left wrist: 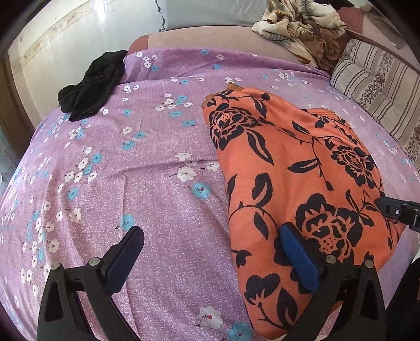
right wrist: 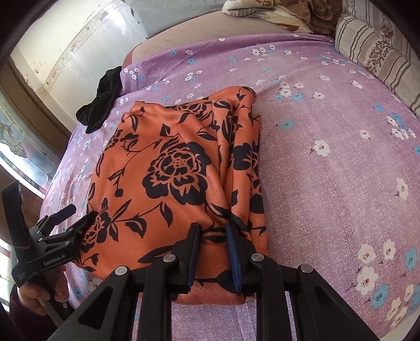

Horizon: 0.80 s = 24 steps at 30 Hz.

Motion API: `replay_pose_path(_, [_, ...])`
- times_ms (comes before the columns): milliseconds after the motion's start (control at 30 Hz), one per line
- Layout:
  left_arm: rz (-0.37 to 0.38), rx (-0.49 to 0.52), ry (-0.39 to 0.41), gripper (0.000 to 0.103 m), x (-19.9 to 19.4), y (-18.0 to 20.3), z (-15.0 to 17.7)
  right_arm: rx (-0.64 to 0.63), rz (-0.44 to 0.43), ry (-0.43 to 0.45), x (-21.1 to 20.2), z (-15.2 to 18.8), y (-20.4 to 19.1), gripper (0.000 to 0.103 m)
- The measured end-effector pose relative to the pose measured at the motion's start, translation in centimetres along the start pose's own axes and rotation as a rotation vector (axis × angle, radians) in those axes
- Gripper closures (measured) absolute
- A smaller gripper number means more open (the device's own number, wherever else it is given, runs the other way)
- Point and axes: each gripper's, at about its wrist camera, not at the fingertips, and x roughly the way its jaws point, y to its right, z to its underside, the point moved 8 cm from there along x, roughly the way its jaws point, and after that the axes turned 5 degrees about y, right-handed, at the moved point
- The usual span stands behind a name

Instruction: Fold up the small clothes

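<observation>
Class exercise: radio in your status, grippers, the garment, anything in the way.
Left gripper open, one finger on orange floral garment. Right gripper pinching its near edge. Black garment far off, no obstruction.

You are looking across a bed covered by a purple sheet printed with white and blue flowers. A striped cushion lies along its right edge, and a crumpled floral blanket sits at the far end. Behind stands a pale, scuffed wall in bright daylight. At far left you see a patterned-glass window.
</observation>
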Motion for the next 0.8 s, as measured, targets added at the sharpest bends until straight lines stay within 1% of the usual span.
replay_pose_path(200, [-0.008, -0.018, 0.002, 0.0, -0.3, -0.2, -0.1, -0.044, 0.02, 0.038, -0.5, 0.2, -0.5, 0.079])
replay_pose_path(267, [-0.008, -0.025, 0.003, 0.0, -0.4, -0.3, -0.1, -0.032, 0.007, 0.044, -0.8, 0.1, -0.4, 0.077])
replay_pose_path(333, [-0.006, -0.031, 0.003, 0.0, -0.4, -0.4, -0.1, 0.005, -0.022, 0.048, -1.7, -0.1, -0.4, 0.077])
replay_pose_path(367, [-0.005, -0.032, 0.003, 0.0, -0.4, -0.4, 0.0, 0.024, -0.041, 0.06, -2.3, -0.3, -0.4, 0.077])
replay_pose_path(433, [-0.007, -0.032, 0.003, 0.0, -0.4, -0.4, 0.0, 0.057, -0.071, 0.115, -3.5, -1.2, -0.3, 0.077])
replay_pose_path(533, [-0.011, -0.023, 0.003, 0.0, -0.4, -0.3, -0.2, 0.069, -0.106, 0.191, -4.7, -3.1, -0.6, 0.077])
replay_pose_path(600, [-0.01, -0.022, 0.001, 0.0, -0.3, -0.3, -0.3, 0.07, -0.097, 0.212, -4.4, -4.1, -0.6, 0.077])
replay_pose_path(633, [-0.01, -0.022, 0.002, 0.0, -0.2, -0.3, -0.3, 0.082, -0.084, 0.191, -3.6, -4.3, -0.3, 0.077])
replay_pose_path(667, [-0.01, -0.02, 0.003, 0.0, -0.2, -0.3, -0.3, 0.099, -0.065, 0.138, -2.1, -4.1, 0.1, 0.077])
replay_pose_path(700, [-0.008, -0.016, 0.004, 0.0, -0.2, -0.2, -0.3, 0.118, -0.035, 0.047, 0.0, -3.4, 0.8, 0.077])
replay_pose_path(733, [-0.01, -0.014, 0.004, 0.0, -0.2, -0.2, -0.3, 0.144, -0.027, -0.004, 1.4, -2.7, 1.3, 0.076])
replay_pose_path(767, [-0.01, -0.015, 0.007, 0.0, -0.2, -0.2, -0.4, 0.177, -0.05, 0.02, 1.4, -2.9, 1.6, 0.076])
replay_pose_path(800, [-0.01, -0.018, 0.005, 0.0, -0.2, -0.2, -0.4, 0.197, -0.068, 0.02, 1.1, -3.2, 1.5, 0.076])
